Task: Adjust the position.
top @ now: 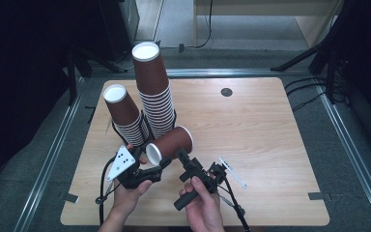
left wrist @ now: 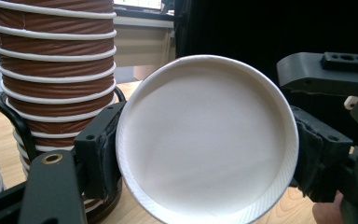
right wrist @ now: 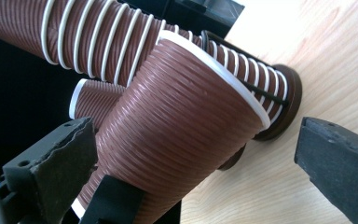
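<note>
The pale wooden worktop [top: 251, 125] stands on grey floor [top: 29, 159] in a dim room. The left gripper [top: 149, 166] has its jaws clamped on a brown paper cup [top: 170, 144]; the right gripper [top: 186, 162] holds its jaws apart around it.

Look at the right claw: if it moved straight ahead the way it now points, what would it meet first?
Most likely the single brown cup held by the left claw. The right claw stands open with that cup's ribbed side directly ahead; how near is unclear.
</note>
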A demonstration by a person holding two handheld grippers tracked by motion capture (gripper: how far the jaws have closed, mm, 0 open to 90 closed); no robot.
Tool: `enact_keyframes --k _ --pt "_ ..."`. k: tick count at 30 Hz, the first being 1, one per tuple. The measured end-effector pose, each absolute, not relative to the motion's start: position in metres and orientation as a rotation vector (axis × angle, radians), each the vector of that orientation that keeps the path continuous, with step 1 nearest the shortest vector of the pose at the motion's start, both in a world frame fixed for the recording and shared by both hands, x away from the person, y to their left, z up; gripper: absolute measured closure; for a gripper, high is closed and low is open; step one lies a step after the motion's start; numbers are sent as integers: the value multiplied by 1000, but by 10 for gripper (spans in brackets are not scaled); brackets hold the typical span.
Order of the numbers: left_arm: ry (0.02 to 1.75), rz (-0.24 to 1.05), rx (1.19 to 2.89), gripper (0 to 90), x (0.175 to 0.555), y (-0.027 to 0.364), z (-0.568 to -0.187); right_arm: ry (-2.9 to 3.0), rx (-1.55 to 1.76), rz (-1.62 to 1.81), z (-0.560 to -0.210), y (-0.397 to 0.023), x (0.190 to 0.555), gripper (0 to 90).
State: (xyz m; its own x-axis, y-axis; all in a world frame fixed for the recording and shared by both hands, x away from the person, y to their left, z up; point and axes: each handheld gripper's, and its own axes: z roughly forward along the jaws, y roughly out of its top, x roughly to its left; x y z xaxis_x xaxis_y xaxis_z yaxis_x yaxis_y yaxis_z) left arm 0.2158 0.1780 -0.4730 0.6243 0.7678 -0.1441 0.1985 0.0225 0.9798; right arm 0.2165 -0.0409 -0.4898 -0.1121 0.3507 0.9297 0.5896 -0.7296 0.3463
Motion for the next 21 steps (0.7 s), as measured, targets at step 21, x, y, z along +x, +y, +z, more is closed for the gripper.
enact_keyframes --k 21 --pt "823 534 1526 229 214 174 -474 -758 -1970 -1775 -495 -36 231 0"
